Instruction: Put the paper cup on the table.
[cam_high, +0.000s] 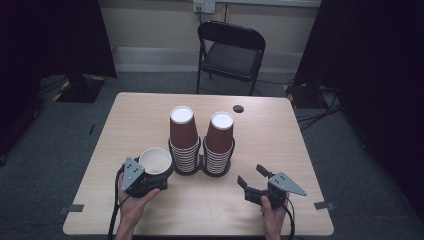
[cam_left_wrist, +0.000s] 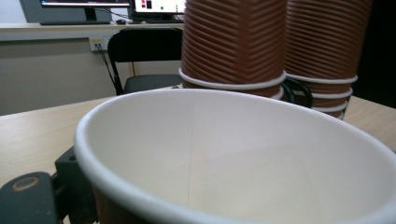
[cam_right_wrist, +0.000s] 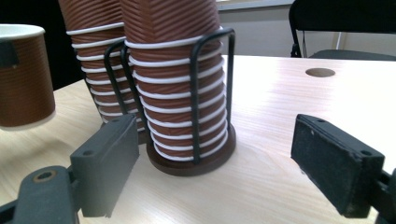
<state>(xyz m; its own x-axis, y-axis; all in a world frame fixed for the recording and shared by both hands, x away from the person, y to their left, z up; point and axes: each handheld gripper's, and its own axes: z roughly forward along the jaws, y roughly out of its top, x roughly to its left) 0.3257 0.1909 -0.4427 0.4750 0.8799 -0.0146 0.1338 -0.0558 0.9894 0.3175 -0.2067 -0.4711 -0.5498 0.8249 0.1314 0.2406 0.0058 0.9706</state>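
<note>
Single paper cup (cam_high: 155, 161): brown ribbed outside, plain white inside, thick rolled white rim, mouth up. Sits at the near left of the table (cam_high: 280, 130), just left of two stacks of upturned cups (cam_high: 182, 140) of the same kind, ringed by a black wire holder (cam_right_wrist: 212, 93).

Left gripper (cam_high: 142, 180) low at the cup's near side, jaws clamped on its wall; left hand (cam_high: 134, 205) beneath, coming in from the table's near edge. In the right gripper view, cup (cam_right_wrist: 21, 77) raised slightly off the tabletop.

Right gripper (cam_high: 255, 181) near the front right of the stacks, pointing toward them, jaws spread wide with nothing between. Right hand (cam_high: 272, 212) behind it, well apart from the cup.
</note>
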